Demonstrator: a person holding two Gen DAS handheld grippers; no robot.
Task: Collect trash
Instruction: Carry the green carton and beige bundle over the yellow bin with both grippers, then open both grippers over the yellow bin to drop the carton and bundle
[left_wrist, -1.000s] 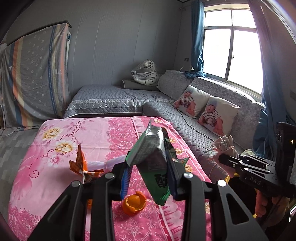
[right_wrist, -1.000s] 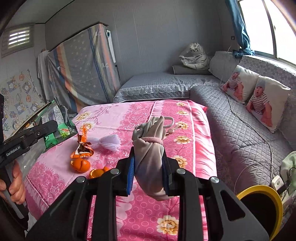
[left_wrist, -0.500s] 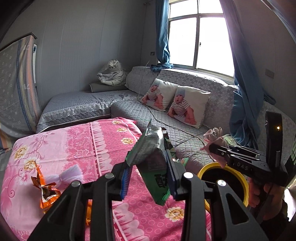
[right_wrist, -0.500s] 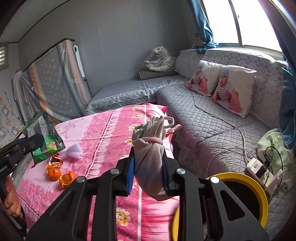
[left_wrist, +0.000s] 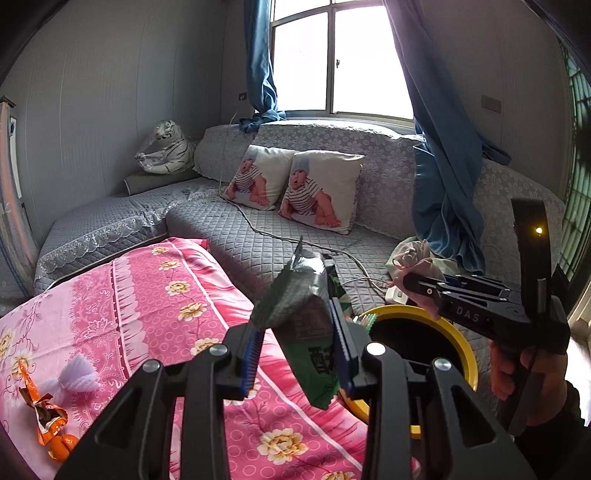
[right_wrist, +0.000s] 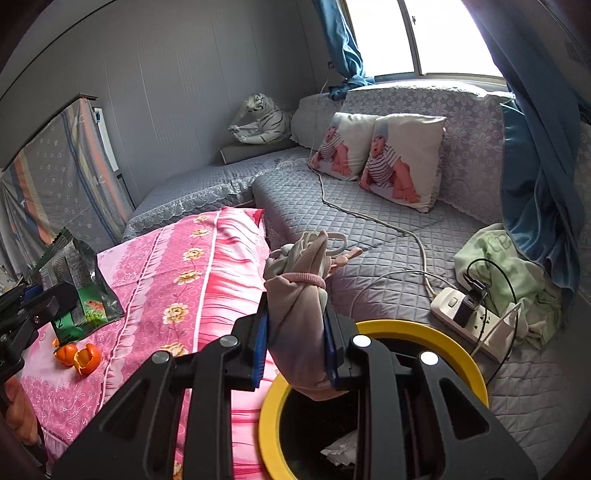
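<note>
My left gripper (left_wrist: 297, 352) is shut on a green and silver snack bag (left_wrist: 306, 310), held over the pink cloth's right edge, beside a yellow-rimmed bin (left_wrist: 467, 354). My right gripper (right_wrist: 295, 350) is shut on a beige cloth bundle (right_wrist: 299, 306) tied with a pink band, just over the bin's rim (right_wrist: 399, 326). White crumpled paper (right_wrist: 340, 448) lies inside the bin. On the pink cloth (left_wrist: 155, 295) lie an orange wrapper (left_wrist: 40, 410), a pale tuft (left_wrist: 79, 374) and orange peel (right_wrist: 79, 356). The left gripper with its bag (right_wrist: 81, 295) shows at the right wrist view's left edge.
A grey quilted sofa (right_wrist: 369, 236) runs behind the bin, with two printed pillows (left_wrist: 295, 184) and a toy tiger (left_wrist: 166, 147). A white power strip (right_wrist: 465, 321) with plugs and cables and a green cloth (right_wrist: 506, 266) lie on the seat right of the bin. Blue curtains hang at the window.
Both grippers have swung right, from over the pink cloth toward the sofa. The yellow bin has come into view under them. Both grips are unchanged.
</note>
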